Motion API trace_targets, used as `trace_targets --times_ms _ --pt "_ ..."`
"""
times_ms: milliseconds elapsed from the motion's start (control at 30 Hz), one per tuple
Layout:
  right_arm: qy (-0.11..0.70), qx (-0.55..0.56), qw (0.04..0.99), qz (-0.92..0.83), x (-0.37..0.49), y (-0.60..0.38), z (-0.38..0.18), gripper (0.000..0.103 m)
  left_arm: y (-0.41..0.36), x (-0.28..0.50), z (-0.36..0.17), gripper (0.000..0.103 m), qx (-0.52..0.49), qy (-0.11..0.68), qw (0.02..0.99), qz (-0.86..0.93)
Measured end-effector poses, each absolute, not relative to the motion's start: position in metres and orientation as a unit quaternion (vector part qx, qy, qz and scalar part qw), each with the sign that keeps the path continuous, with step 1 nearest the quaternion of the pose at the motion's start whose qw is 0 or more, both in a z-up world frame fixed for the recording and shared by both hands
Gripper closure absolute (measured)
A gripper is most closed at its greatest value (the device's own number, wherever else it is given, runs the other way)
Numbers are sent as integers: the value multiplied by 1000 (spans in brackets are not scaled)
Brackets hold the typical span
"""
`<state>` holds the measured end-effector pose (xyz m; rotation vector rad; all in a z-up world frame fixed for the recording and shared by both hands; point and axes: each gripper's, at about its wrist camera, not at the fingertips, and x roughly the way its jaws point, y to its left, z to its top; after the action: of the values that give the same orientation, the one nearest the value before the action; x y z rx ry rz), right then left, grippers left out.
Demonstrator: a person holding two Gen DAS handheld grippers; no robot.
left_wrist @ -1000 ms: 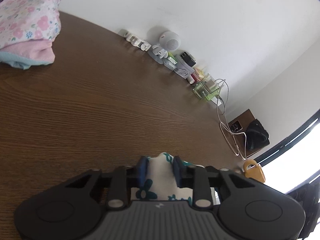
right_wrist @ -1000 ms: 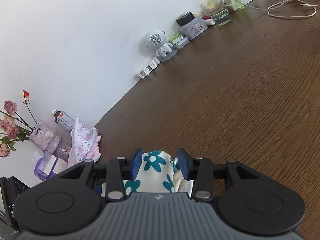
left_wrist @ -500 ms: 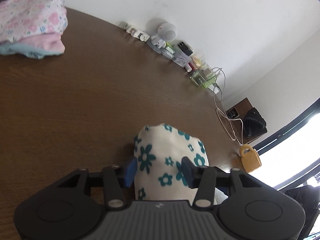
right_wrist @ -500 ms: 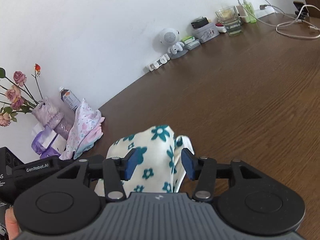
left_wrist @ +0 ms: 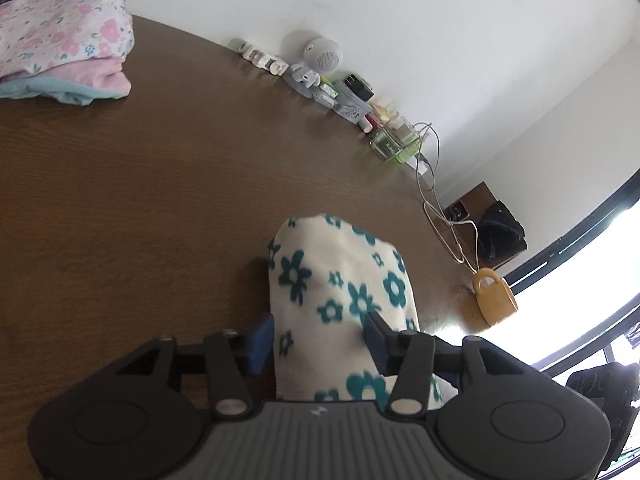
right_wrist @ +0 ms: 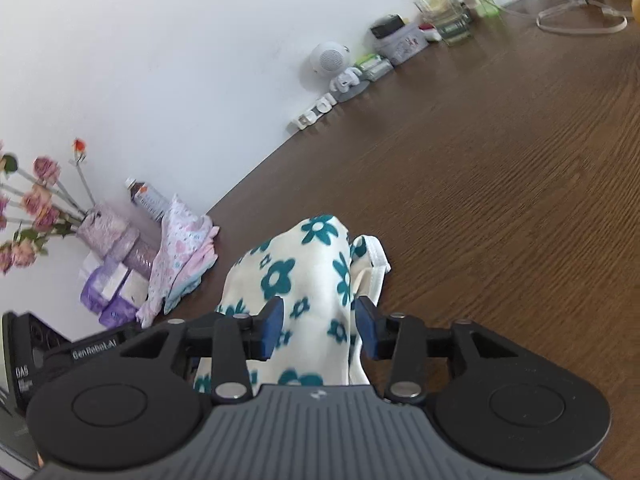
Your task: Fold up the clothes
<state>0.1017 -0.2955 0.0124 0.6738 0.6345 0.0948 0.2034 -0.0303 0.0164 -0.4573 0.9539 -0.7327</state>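
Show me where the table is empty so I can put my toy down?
Bare wood spreads between the folded pile and the flowered cloth. It is crowded along the wall: speaker, glass jar, cables, yellow mug.

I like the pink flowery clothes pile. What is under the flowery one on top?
Under the flowery garment lies a folded pink piece, then a light blue one, resting on the brown table. Anything deeper inside the stack is covered.

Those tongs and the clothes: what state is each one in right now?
Left tongs: open, around the cloth.
Right tongs: open, around the cloth.
Cloth: bunched, part-folded, on the table.
Pink clothes: folded, stacked.
Mug: tipped on its side.
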Motion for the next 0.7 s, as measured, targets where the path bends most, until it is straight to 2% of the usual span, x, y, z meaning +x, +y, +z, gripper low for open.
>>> trace_targets --times_ms 167,300,333,400,467,567,700 --pt "310 291 903 65 77 -286 17 62 -28 190 15 54 -212 451 789 -360" --pt "309 283 905 78 70 -282 18 63 -28 183 15 69 -199 440 798 -360" --pt "310 280 905 77 69 -281 18 69 -29 181 16 73 -194 436 802 -360" --pt "310 276 907 76 67 -279 18 76 -29 179 16 73 -189 432 806 -359" --pt "310 272 908 74 64 -278 19 80 -30 178 16 73 -185 429 809 -356" --pt "311 265 910 71 61 -276 19 79 -28 178 18 62 -184 438 808 -349" --pt "312 256 913 68 57 -273 19 64 -26 171 22 57 -173 443 807 -350"
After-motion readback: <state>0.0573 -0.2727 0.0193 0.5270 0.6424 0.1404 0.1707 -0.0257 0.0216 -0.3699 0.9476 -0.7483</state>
